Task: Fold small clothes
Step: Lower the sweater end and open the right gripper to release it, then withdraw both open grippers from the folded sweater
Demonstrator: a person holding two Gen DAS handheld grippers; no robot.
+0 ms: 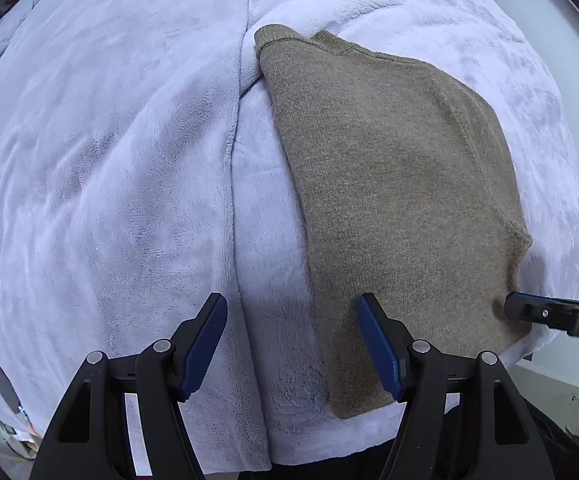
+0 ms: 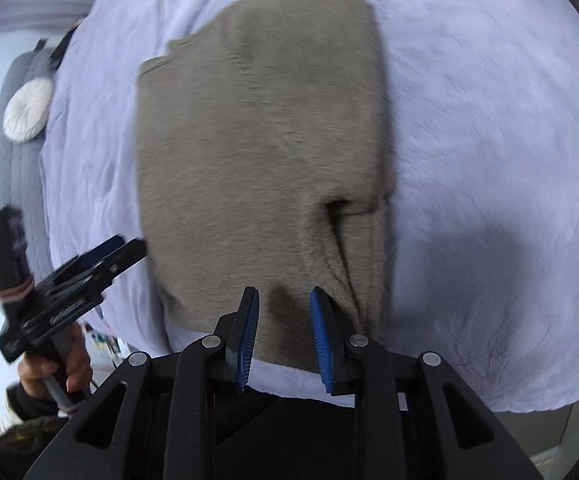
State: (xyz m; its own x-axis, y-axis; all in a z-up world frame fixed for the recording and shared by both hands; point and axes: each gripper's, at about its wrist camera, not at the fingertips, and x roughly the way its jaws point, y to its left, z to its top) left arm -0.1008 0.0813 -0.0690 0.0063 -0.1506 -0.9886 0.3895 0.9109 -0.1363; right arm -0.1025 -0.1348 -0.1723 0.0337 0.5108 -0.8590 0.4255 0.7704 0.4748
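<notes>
my left gripper: open, empty | my right gripper: parted, grasping nothing | sweater: folded flat on blanket

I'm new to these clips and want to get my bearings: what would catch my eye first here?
The brown knitted garment, partly folded, lies on a pale lilac fleece blanket and fills the middle of both views. The left gripper hangs over the garment's near edge, jaws apart and empty. The right gripper sits low at the garment's near end, jaws narrowly apart, with a bunched fold beside its right pad.
</notes>
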